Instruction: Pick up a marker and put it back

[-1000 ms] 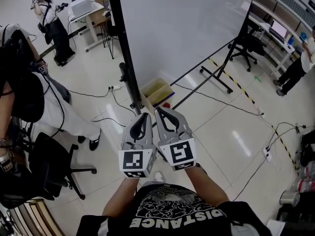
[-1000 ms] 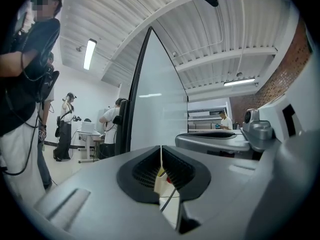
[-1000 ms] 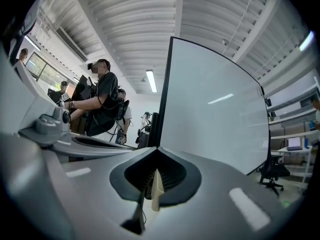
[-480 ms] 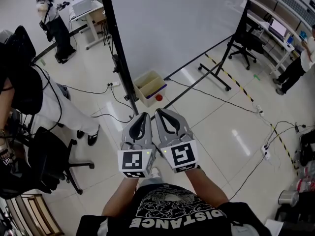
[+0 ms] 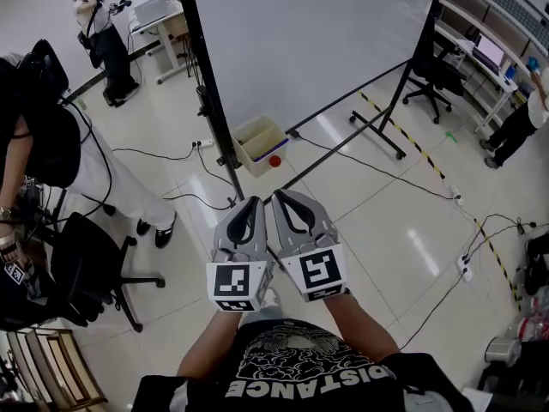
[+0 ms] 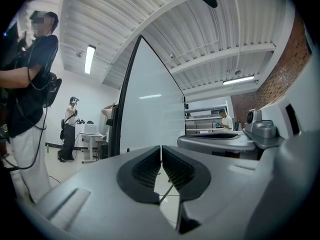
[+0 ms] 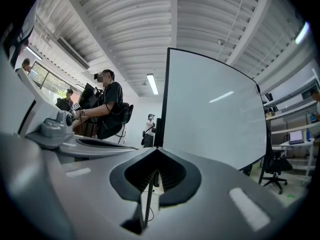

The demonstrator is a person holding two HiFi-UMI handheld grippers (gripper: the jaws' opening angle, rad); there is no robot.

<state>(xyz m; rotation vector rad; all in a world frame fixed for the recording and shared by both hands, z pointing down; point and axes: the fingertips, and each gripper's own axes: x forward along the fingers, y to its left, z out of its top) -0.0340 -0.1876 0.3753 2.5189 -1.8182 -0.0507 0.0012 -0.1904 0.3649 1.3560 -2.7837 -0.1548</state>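
Head view showed the left gripper [image 5: 252,206] and right gripper [image 5: 280,201] side by side, both pressed together on nothing. No marker was plain; it perhaps lay in the box [image 5: 260,141] ahead of them, under the whiteboard [image 5: 309,41]. Reaching there should come first, jaws spreading only when near.

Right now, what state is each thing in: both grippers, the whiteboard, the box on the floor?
Left gripper: shut, empty, close beside the right one.
Right gripper: shut, empty.
Whiteboard: upright on its stand, blank.
Box: on the floor by the whiteboard's foot, top open.
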